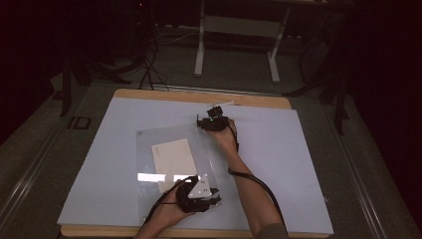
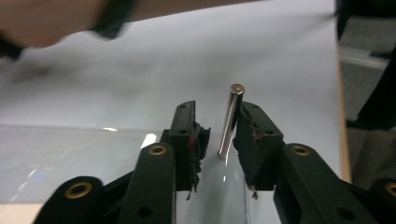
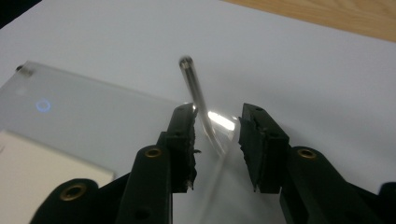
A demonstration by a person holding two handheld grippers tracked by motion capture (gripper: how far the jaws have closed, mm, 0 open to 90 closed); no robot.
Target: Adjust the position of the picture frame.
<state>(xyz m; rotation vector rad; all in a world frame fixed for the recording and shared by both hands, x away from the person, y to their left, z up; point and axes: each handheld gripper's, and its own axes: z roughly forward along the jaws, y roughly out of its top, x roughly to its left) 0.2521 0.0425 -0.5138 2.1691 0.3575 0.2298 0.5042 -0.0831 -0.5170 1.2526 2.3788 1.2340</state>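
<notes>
Work surface: a pale blue-white sheet (image 1: 278, 149) covers a wooden table (image 1: 199, 95), whose bare wood edge shows along the far side.
Clear panel: a transparent rectangular acrylic plate (image 1: 164, 137) lies flat near the middle of the sheet, slightly to the left, with glare along its near part.
Card: a cream rectangular paper card (image 1: 173, 157) sits within the panel's outline; whether it lies on or under the panel cannot be told.
Left gripper: the black two-jaw left gripper (image 1: 214, 195) is at the panel's near right corner, carrying a grey three-cornered plate on top.
Left jaws: spread, with a slim silver metal pin (image 2: 230, 119) standing in the gap, close against the right-hand jaw and clear of the other; a firm pinch cannot be told.
Right gripper: the black two-jaw right gripper (image 1: 214, 121) is at the panel's far right corner.
Right jaws: spread apart, with a second thin metal pin (image 3: 196, 91) rising tilted from the panel corner between them, blurred, touching neither jaw clearly.
Far left corner: a small dark stud (image 3: 23, 70) sits on the panel in the right gripper view.
Arms: the person's right forearm (image 1: 254, 199) reaches in from the near edge.
</notes>
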